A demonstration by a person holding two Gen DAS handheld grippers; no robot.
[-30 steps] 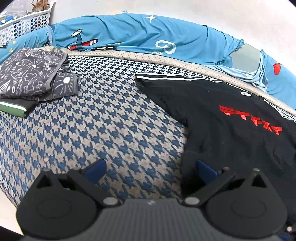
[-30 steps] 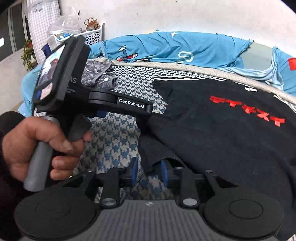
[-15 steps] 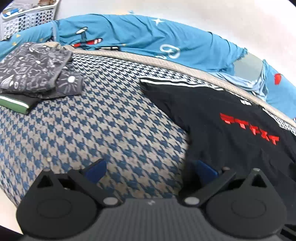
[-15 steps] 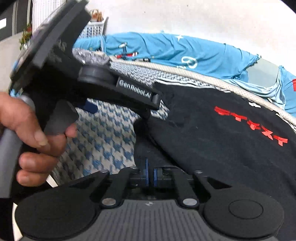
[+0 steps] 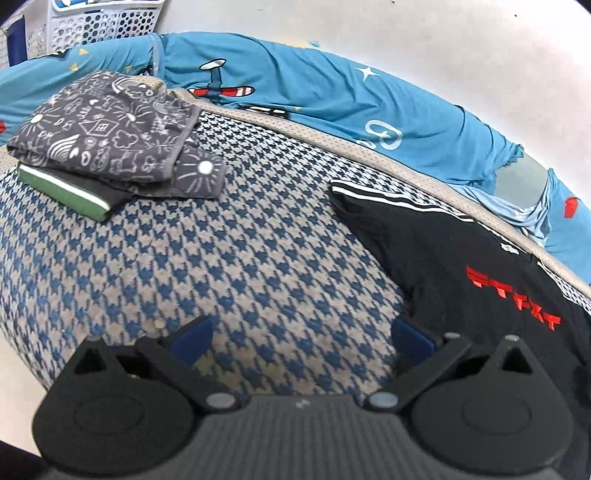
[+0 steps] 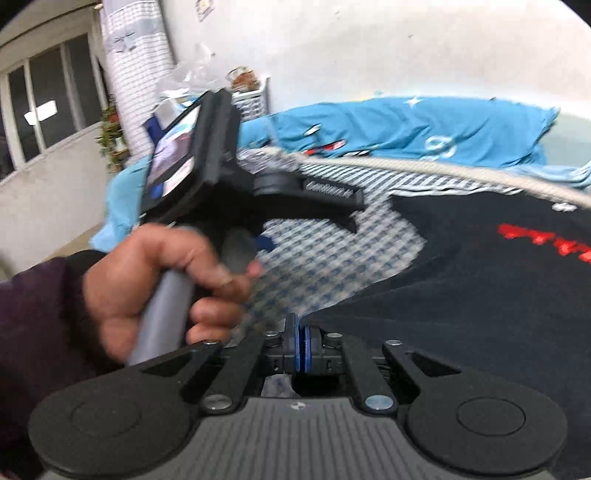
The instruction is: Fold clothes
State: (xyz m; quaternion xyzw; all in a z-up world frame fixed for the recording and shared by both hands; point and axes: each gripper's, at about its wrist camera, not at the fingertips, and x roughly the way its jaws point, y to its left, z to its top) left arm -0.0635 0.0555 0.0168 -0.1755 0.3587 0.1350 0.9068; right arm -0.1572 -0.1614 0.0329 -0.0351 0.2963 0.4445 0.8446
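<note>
A black T-shirt point(image 5: 461, 254) with red print lies spread on the houndstooth-covered surface point(image 5: 240, 266). My left gripper point(image 5: 300, 339) hangs open over the bare cover just left of the shirt's edge, with nothing between its blue pads. My right gripper point(image 6: 297, 349) is shut on the near-left edge of the black T-shirt point(image 6: 461, 295), and the cloth runs up from the pads. In the blurred right wrist view, a hand point(image 6: 147, 280) holds the left gripper point(image 6: 308, 234) above the cover.
A folded pile of grey patterned clothes on a green-edged item point(image 5: 110, 140) sits at the far left of the cover. Blue printed fabric point(image 5: 314, 96) lies along the back by the wall. A white laundry basket point(image 5: 103, 26) stands at the back left.
My right gripper's jaws closed on the shirt's edge and lifted with it. The left gripper stayed open and shifted left, bringing the folded pile closer in its view.
</note>
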